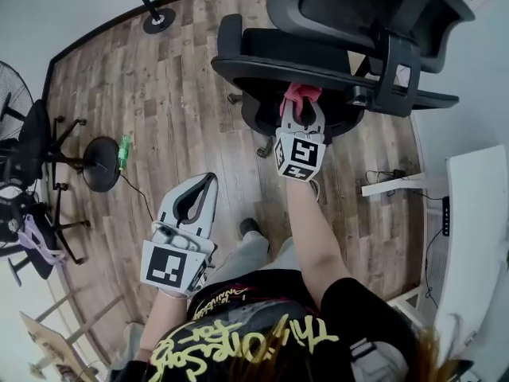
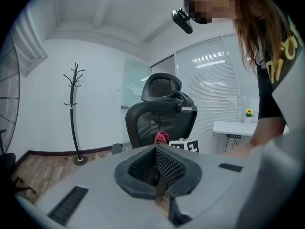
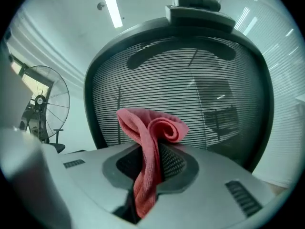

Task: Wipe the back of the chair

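Wood floor [image 1: 183, 94] | red cloth [image 3: 162, 128] pinched between right gripper [image 3: 151, 162] fingers [image 3: 175, 165], near chair back [image 3: 214, 80] | left gripper [image 2: 156, 152] closed

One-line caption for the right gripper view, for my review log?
Right gripper clamps a folded pink cloth in front of the chair's black mesh backrest.

Nothing can be read with certainty. Yellow lettering [image 1: 238, 342] crosses the person's black shirt [image 1: 262, 293], but it is stylised and upside down. The far marker cube [image 1: 300, 157] and the near marker cube [image 1: 171, 267] bear only black-and-white square patterns.
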